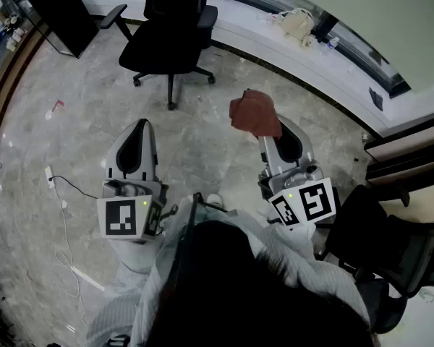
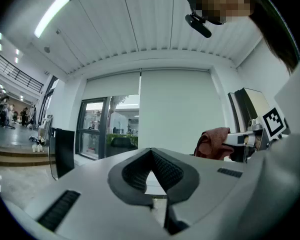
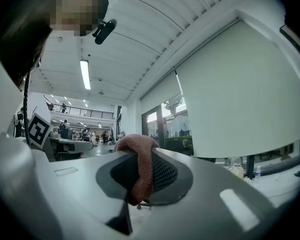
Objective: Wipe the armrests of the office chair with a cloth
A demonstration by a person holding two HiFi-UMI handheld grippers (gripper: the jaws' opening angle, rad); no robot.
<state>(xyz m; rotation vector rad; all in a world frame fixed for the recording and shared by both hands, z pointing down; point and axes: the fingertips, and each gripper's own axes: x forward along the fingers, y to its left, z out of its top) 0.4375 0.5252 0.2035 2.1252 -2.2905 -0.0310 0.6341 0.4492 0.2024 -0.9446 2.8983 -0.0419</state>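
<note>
A black office chair [image 1: 171,29] with two armrests stands on the marble floor ahead of me, well beyond both grippers. My right gripper [image 1: 275,137] is shut on a reddish-brown cloth [image 1: 254,114], which bunches out past its tip; in the right gripper view the cloth [image 3: 139,169] is pinched between the dark pads. The cloth [image 2: 213,143] also shows at the right of the left gripper view. My left gripper [image 1: 139,129] is held level beside the right one, jaws shut with nothing between them, as its own view shows [image 2: 151,156].
A second black chair [image 1: 398,251] sits close at my right. A white windowsill ledge [image 1: 289,45] carries a cream bag [image 1: 298,24]. A dark panel [image 1: 61,9] stands at the far left. A white cable and power strip [image 1: 58,201] lie on the floor at left.
</note>
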